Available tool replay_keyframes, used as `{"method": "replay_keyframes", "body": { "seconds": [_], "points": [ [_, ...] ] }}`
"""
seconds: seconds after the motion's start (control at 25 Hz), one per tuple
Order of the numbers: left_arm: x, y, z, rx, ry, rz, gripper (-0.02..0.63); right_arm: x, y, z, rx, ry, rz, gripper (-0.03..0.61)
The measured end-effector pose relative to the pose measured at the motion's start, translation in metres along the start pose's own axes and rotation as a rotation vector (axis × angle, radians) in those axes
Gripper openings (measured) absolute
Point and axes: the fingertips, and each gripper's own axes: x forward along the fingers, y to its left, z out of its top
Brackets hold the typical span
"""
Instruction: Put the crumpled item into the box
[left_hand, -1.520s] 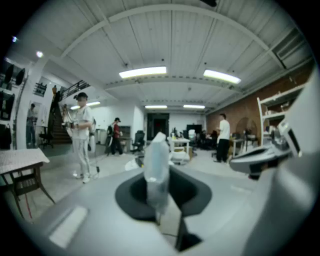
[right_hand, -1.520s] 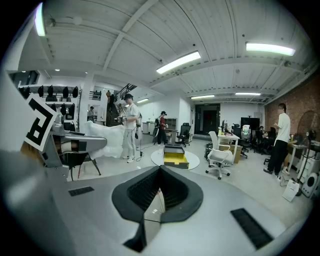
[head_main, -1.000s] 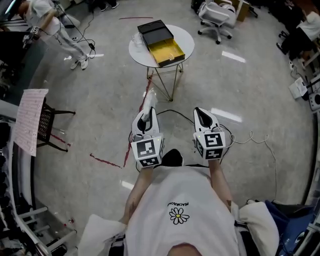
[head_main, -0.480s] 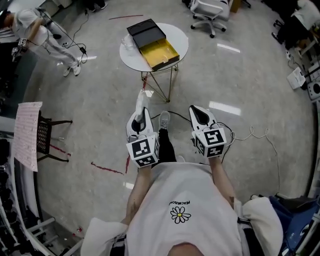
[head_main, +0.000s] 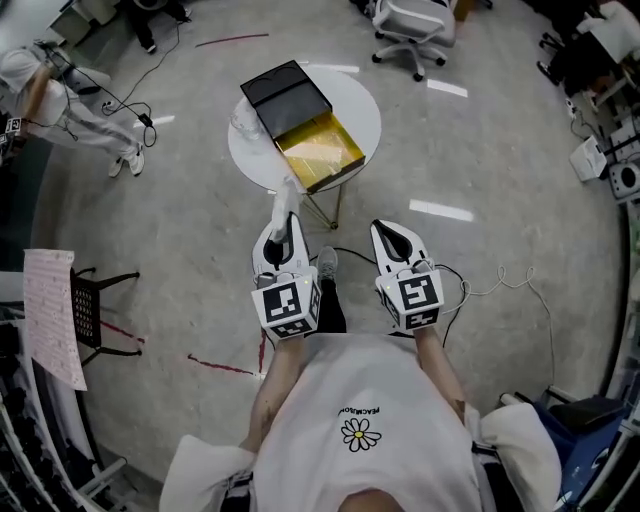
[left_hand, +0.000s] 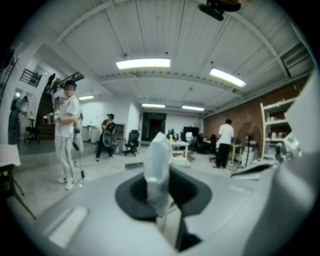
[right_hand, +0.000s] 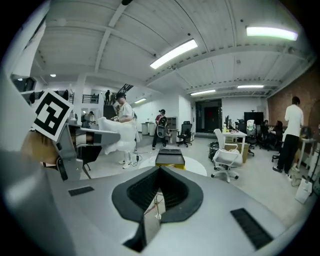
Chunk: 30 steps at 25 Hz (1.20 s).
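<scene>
A black box (head_main: 318, 152) with a yellow inside and its lid (head_main: 285, 95) folded back stands on a round white table (head_main: 360, 95) ahead of me. My left gripper (head_main: 284, 218) is shut on a crumpled, clear plastic item (head_main: 288, 192) that sticks up from its jaws; in the left gripper view the crumpled item (left_hand: 157, 170) fills the middle. My right gripper (head_main: 386, 230) is held beside it, shut with nothing in it. The right gripper view looks over its own jaws at the box (right_hand: 170, 159) on the table (right_hand: 197, 167). Both grippers are short of the table, over the floor.
A small clear thing (head_main: 243, 125) lies on the table's left side. A white office chair (head_main: 410, 25) stands beyond the table. A person (head_main: 60, 90) stands at far left. A dark chair with a sheet of paper (head_main: 55, 300) is at left. Cables (head_main: 490, 285) lie on the floor at right.
The table and box have come nearer and lower in the head view as I walk toward them. Both grippers keep their hold and spacing.
</scene>
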Motion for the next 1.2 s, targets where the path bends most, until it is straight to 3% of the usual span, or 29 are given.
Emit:
{"method": "replay_keyframes", "body": {
  "seconds": [0.24,0.44,0.64,0.92,1.2],
  "points": [
    [0.088,0.044,0.032,0.096,-0.038,-0.017,0.046,0.084,-0.035,0.032,-0.012,0.031,-0.091,0.000],
    [0.149,0.084,0.028,0.102,-0.001,0.001,0.044,0.137,-0.061,0.045,0.025,0.043,-0.135,0.000],
    [0.179,0.088,0.008,0.112,0.066,0.008,0.043,0.152,-0.084,0.043,0.049,0.067,-0.152,0.000],
    [0.185,0.071,-0.008,0.049,0.121,0.054,0.043,0.169,-0.101,0.045,0.042,0.053,-0.078,0.000],
    [0.193,0.062,0.006,0.064,0.083,0.064,0.041,0.180,-0.099,0.054,0.011,0.048,-0.012,0.000]
  ]
}}
